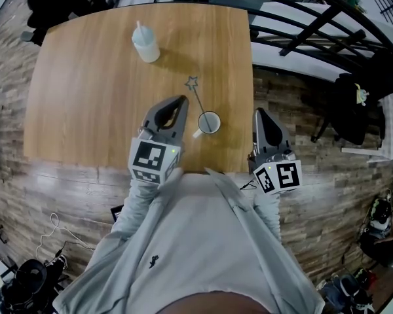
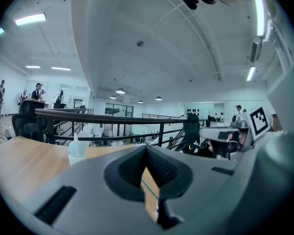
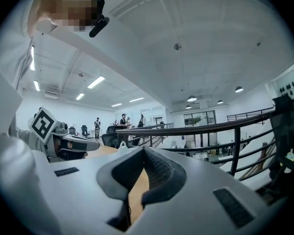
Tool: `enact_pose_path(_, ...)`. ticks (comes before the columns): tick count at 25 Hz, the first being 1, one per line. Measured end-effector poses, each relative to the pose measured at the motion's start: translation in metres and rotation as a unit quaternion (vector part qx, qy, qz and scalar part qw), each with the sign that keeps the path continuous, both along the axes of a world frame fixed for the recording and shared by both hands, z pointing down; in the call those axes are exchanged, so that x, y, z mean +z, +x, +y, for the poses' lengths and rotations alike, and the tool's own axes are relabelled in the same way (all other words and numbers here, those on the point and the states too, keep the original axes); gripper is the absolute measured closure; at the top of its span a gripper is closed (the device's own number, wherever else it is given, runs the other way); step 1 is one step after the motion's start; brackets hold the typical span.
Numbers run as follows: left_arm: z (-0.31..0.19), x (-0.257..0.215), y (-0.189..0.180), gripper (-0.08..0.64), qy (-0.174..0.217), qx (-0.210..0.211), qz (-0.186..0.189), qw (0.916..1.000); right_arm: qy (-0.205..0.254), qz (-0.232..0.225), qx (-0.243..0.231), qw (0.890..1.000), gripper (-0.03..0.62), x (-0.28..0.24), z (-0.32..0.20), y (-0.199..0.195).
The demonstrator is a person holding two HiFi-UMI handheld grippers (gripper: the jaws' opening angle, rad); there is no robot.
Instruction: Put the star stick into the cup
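Star stick (image 1: 198, 97) runs on a slant over the bench (image 1: 85, 84). We see its star end pointing away from us and slightly left, and its plain end reaching the rim of the cup (image 1: 209, 122). Whether that end sits inside, we cannot tell. Our left gripper (image 1: 181, 101) has its jaws pressed together on nothing, its tip just left of the stick's shaft and near the cup. Our right gripper (image 1: 259, 112), jaws likewise together and empty, hangs right of the cup, just past the bench's edge.

Table (image 1: 85, 97): bottle (image 1: 145, 44), cup (image 1: 209, 122), perhaps star stick (image 1: 198, 95)
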State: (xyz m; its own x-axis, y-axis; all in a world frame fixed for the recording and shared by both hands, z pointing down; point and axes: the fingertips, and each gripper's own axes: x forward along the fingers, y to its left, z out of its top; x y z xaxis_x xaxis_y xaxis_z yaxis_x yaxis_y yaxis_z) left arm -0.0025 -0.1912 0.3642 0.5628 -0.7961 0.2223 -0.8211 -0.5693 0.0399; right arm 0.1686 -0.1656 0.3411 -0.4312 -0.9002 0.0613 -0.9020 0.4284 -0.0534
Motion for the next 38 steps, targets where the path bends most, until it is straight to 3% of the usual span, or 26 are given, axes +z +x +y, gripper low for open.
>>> enact_pose_path(20,0.002,0.008,-0.002,0.541,-0.008,0.002,0.002,1.0000,-0.010,0.018,0.004,1.000,0.577,0.011,0.001,-0.008)
enact_pose_path(38,-0.004,0.020,-0.003,0.541,-0.026,0.001,0.001,0.9997,-0.022,-0.007,-0.008,1.000,0.577,0.015,-0.005,-0.012)
